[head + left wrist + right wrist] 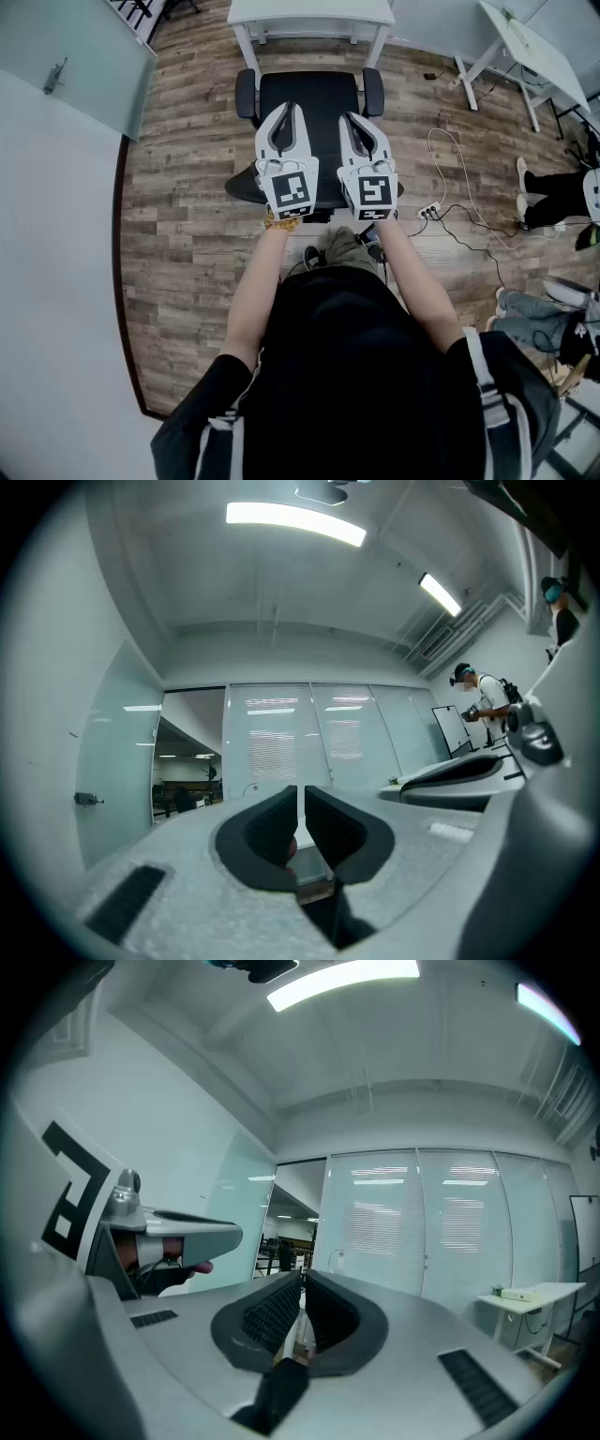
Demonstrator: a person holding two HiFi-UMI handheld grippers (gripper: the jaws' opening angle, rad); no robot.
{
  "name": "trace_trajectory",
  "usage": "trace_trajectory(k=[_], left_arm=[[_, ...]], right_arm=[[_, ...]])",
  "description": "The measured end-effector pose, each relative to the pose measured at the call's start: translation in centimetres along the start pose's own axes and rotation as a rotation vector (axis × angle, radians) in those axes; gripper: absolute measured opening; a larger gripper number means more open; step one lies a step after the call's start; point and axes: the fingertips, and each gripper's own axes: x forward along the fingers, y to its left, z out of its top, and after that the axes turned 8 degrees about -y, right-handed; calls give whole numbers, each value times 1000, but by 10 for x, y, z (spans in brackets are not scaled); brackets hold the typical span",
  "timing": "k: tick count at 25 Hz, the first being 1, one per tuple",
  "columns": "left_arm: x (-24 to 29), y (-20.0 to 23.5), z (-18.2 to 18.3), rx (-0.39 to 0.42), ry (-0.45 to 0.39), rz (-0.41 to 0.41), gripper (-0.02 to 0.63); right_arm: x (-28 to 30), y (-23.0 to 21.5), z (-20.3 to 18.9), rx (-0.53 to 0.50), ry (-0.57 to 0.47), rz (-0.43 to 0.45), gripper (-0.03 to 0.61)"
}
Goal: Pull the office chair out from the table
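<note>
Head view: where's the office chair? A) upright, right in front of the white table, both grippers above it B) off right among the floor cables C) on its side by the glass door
A: the office chair stands upright just short of the white table, with the left gripper and right gripper above its near side.

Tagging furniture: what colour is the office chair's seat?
The seat is black; head view shows it best.

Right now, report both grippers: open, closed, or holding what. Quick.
Left gripper: fingers closed to a thin slit, holding nothing.
Right gripper: fingers closed to a thin slit, holding nothing; office chair not gripped.
</note>
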Motion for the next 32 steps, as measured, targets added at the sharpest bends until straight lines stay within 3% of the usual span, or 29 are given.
trace_trajectory(k=[11,20,32], left_arm=[[5,-8,-1,-8,8,-1,38],[2,-13,0,-24,14,11,38],[0,-18,2,-30,18,10,38]], right_arm=[[6,-1,8,-2,-17,8,15],[3,-11,13,-13,-26,-52,11],[2,-17,16,-2,-24,-57,8]])
